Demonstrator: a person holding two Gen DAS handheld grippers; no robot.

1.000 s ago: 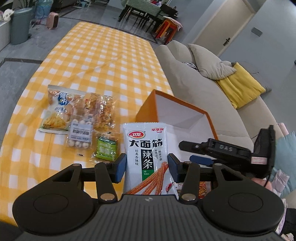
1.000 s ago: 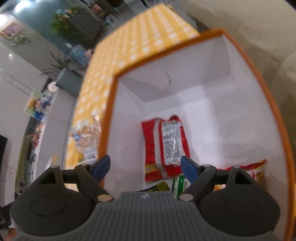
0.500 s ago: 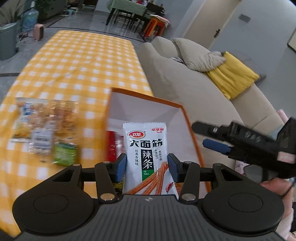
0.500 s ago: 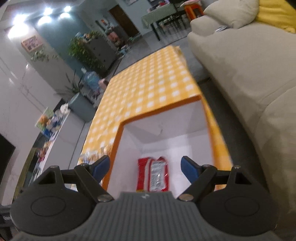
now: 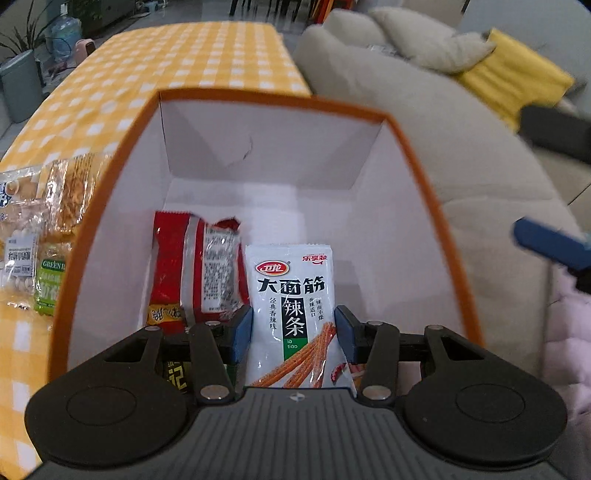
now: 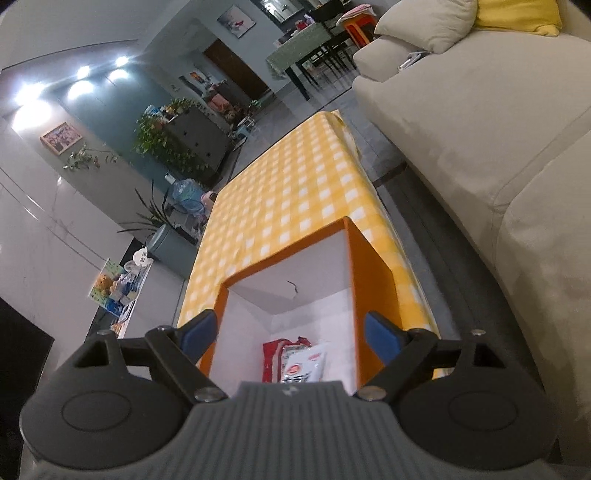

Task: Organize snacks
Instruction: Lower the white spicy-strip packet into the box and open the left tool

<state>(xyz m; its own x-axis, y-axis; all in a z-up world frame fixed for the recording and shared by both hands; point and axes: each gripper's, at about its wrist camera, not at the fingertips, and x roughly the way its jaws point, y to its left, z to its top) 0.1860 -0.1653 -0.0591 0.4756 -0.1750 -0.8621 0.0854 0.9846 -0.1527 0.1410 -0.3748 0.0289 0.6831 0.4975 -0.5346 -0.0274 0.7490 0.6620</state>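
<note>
Left gripper carried white spicy-strip snack packet, clamped, from above checked table into orange-rimmed white box. Right gripper empty, jaws opening. Lower beside red packet, then release.

A home living room: a beige sofa with cushions at 2 o'clock, a checked table at centre, houseplants at 10 o'clock, a dining table at 12.
</note>
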